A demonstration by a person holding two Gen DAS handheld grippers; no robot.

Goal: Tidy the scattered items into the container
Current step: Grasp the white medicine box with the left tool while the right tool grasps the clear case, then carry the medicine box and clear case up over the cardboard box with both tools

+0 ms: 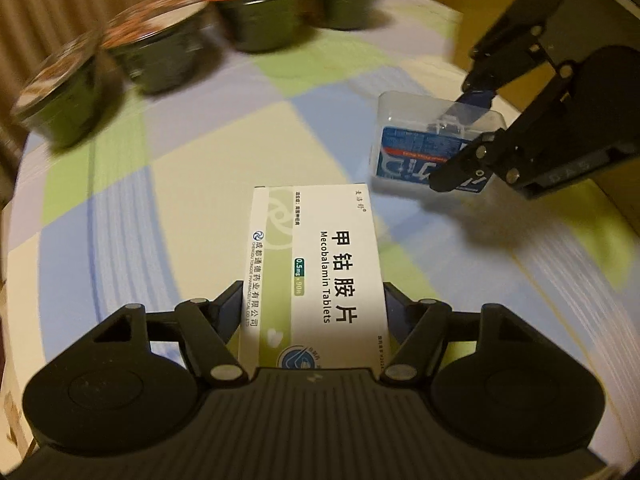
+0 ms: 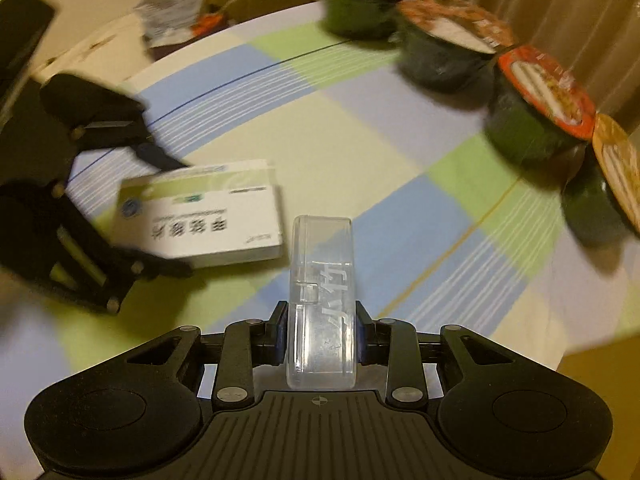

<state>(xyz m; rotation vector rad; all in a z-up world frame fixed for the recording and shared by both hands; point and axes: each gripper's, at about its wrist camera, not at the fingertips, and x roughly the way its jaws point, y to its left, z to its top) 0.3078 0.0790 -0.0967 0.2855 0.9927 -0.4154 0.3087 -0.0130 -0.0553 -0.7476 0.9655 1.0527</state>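
Observation:
A white and green medicine box printed "Mecobalamin Tablets" sticks out forward between the fingers of my left gripper, which is shut on it. In the right wrist view the same box shows at the left, in my left gripper. My right gripper is shut on a clear plastic case held on edge. From the left wrist view that case, with its blue label, hangs in my right gripper at the upper right, casting a shadow on the cloth.
A checked blue, green and cream tablecloth covers the round table. Several dark green lidded bowls line the far edge. A cardboard box stands beyond the right gripper. A crumpled silver bag lies at the back left.

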